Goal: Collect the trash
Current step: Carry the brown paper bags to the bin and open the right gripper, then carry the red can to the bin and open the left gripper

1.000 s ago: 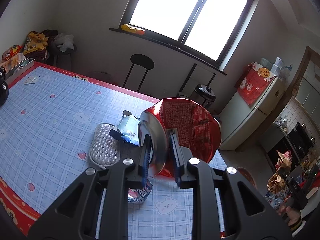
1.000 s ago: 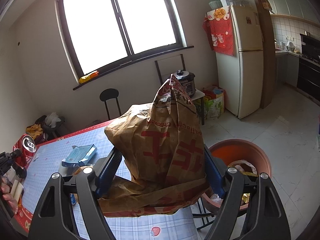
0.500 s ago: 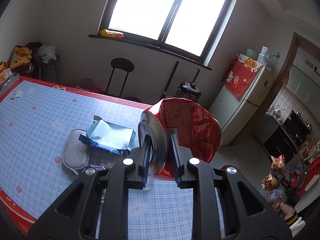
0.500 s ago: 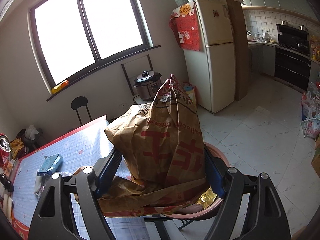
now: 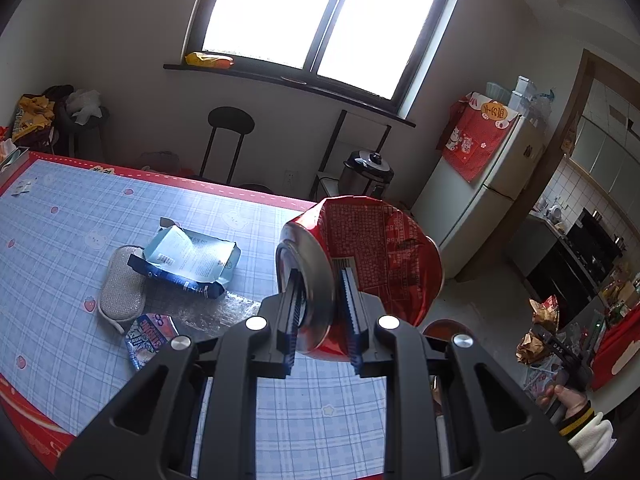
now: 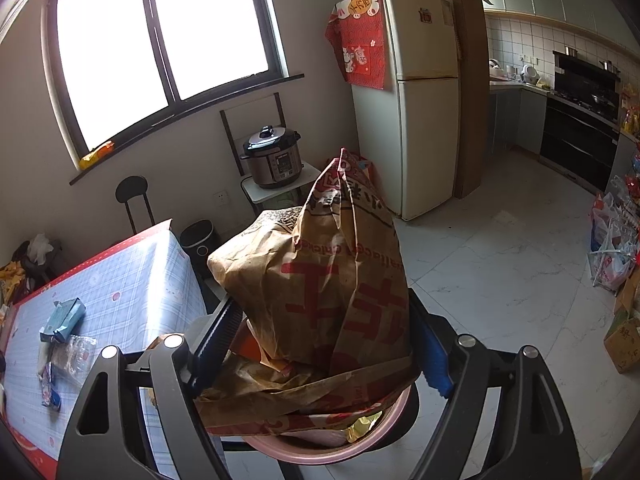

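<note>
Crumpled red can (dented, silver-ended)

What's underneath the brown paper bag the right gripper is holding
Directly below the brown paper bag, held in the right gripper, is a pink bin, with a gold wrapper showing inside. The bag covers the rest of the bin's contents.

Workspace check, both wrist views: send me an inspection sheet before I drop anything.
Surface: blue checked tablecloth, red border.
Job's things: crushed red can; brown paper bag over the pink bin.
Clutter: torn blue carton, grey scrubbing pad, snack wrapper, clear plastic film.
Grippers: left gripper shut on the can; right gripper shut on the bag.
Cables: nothing seen.
Surroundings: fridge, pressure cooker, black stool.
</note>
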### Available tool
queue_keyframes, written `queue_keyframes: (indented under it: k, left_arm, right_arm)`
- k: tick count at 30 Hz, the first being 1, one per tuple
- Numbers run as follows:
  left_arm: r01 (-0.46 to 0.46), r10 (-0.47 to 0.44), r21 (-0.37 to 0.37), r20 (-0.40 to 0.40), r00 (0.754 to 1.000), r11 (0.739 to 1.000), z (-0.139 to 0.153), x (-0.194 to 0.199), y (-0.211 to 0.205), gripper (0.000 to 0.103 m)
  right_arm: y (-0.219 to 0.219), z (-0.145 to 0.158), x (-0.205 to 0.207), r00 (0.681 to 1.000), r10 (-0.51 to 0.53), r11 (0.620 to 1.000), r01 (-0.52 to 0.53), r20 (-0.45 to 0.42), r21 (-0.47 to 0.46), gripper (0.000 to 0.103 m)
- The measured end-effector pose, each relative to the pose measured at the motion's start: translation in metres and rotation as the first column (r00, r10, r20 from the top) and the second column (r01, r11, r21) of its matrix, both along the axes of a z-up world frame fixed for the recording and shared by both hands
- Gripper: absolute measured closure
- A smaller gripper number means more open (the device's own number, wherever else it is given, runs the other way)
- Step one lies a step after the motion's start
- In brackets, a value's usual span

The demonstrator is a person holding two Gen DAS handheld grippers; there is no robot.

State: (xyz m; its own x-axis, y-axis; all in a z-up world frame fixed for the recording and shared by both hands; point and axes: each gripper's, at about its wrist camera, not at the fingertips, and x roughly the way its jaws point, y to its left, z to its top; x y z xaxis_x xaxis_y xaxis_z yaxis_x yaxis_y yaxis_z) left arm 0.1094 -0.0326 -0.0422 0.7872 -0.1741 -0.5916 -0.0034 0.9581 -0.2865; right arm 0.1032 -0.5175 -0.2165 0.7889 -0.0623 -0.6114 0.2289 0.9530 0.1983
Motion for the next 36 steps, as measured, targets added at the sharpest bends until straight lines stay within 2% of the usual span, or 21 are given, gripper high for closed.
queue_keyframes:
  k: [5, 10, 19, 25, 30, 36]
  left_arm:
    - [-0.007, 0.007, 0.009, -0.012, 1.000, 1.000, -0.003, -0.004, -0.004, 0.080]
    - [-0.012, 0.012, 0.007, -0.017, 1.000, 1.000, -0.004, -0.009, -0.001, 0.080]
    - [0.029, -0.029, 0.000, -0.008, 1.000, 1.000, -0.002, -0.005, -0.005, 0.080]
    - [0.116, -0.116, 0.006, -0.009, 0.993, 0.993, -0.006, 0.009, -0.027, 0.080]
    - [0.244, -0.244, 0.013, -0.012, 0.970, 0.970, -0.013, 0.028, -0.072, 0.080]
    - [0.412, -0.412, 0.015, -0.016, 0.911, 0.911, -0.026, 0.054, -0.150, 0.080]
  right_arm:
    - [0.001, -0.005, 0.019, 0.999, 0.029, 0.999, -0.028, -0.014, 0.034, 0.020]
    - [0.011, 0.003, 0.024, 0.999, 0.040, 0.999, -0.040, 0.013, 0.014, 0.005]
    - [0.012, 0.023, 0.005, 0.999, 0.004, 1.000, -0.005, 0.052, 0.009, 0.005]
    - [0.005, 0.026, -0.022, 0.998, -0.039, 0.999, 0.037, 0.045, 0.028, 0.005]
    - [-0.005, 0.025, -0.046, 0.997, -0.071, 0.997, 0.070, 0.022, 0.031, 0.005]
    - [-0.031, 0.025, -0.076, 0.991, -0.132, 0.991, 0.131, 0.010, 0.029, 0.005]
